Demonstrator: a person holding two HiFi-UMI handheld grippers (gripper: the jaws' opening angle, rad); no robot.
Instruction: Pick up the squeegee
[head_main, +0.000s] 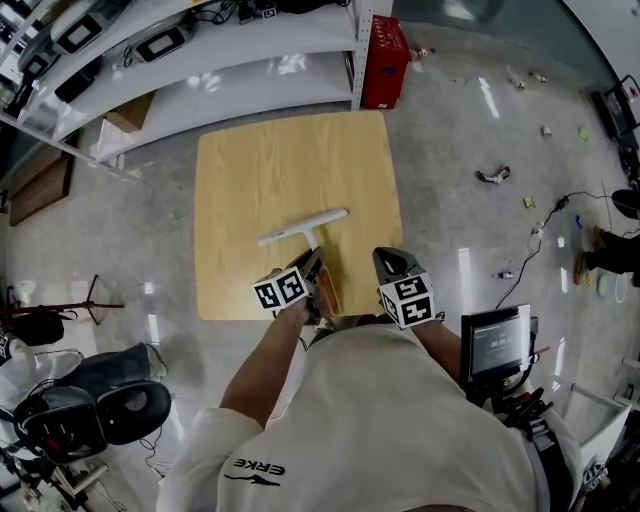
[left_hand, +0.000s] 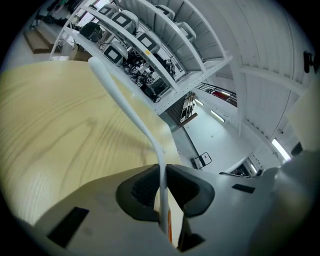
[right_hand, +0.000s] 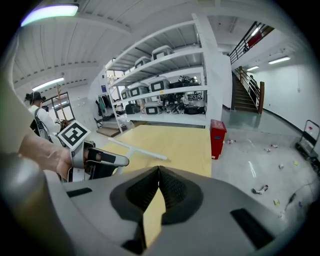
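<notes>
A white T-shaped squeegee sits over the near middle of the pale wooden table, blade across and handle pointing back at me. My left gripper is shut on the handle; in the left gripper view the thin white stem runs between the dark pads, which press it from both sides. I cannot tell whether the blade touches the tabletop. To the right, at the table's near edge, my right gripper is shut with nothing between its jaws.
White shelving with equipment lines the far side, with a red crate at its right end. Small litter and cables dot the floor at right. A monitor on a stand is at my right, black bags at my left.
</notes>
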